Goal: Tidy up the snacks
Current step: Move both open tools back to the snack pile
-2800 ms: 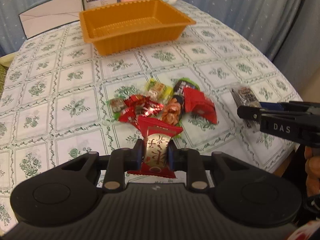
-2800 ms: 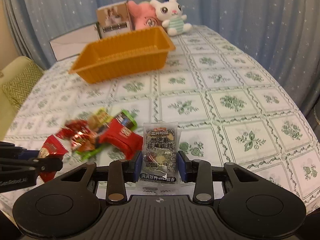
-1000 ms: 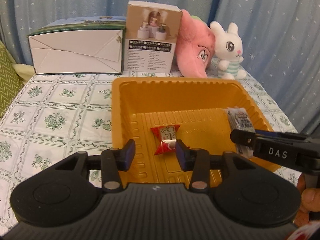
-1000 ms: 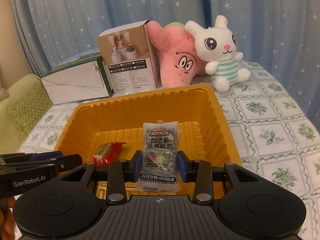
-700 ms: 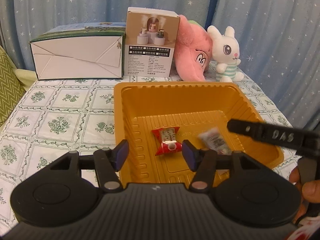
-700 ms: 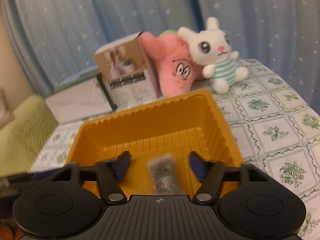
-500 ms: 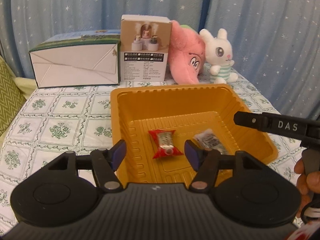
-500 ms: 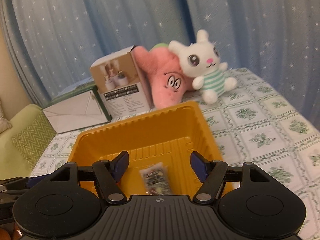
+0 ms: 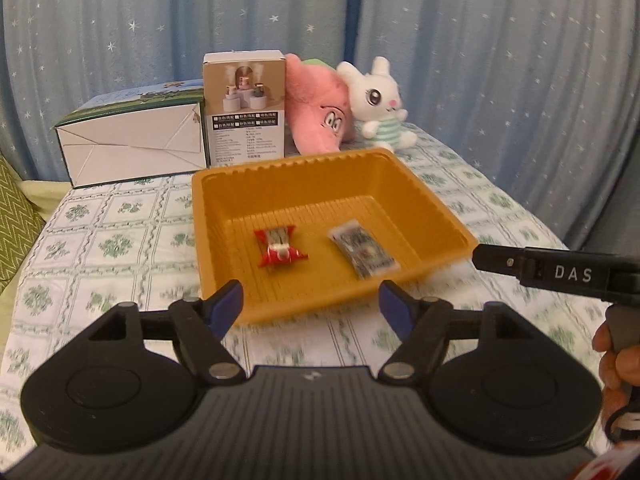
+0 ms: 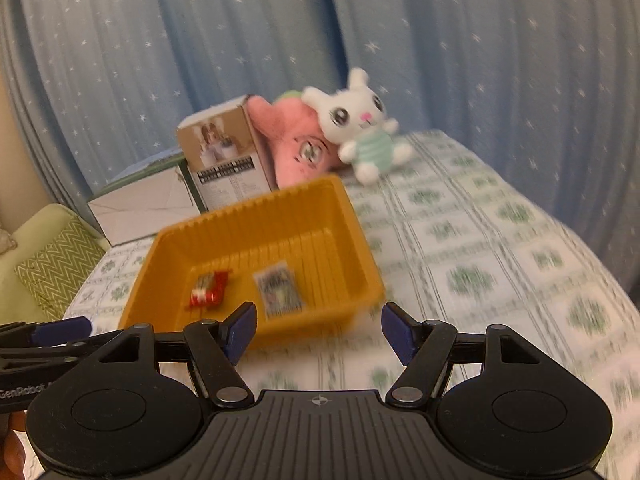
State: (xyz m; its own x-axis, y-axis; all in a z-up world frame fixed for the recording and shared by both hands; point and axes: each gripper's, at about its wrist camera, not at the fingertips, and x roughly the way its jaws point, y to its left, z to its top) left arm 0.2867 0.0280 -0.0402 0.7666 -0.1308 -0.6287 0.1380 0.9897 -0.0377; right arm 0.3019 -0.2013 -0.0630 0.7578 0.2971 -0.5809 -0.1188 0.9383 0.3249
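Both of my grippers are empty and sit short of the orange tray, over the patterned tablecloth.

1. Left gripper: the jaws are opening, with nothing between them; only the tray's near wall shows through the gap.
2. Right gripper: the jaws stand apart and hold nothing. In the left wrist view one of its fingers reaches in from the right, beside the tray's right corner.
3. Snacks: the red-wrapped candy lies on the tray floor left of centre. The clear packet of dark snack lies near it on the right, not touching it.

Step in hand, as I judge it: release is complete for these two items, and both grippers are clear of the tray.

Next move: the task names more than two snacks can satisfy, but no further snacks show in either view. I would turn both grippers away from the tray to find the rest, jaws kept apart for the next pick.
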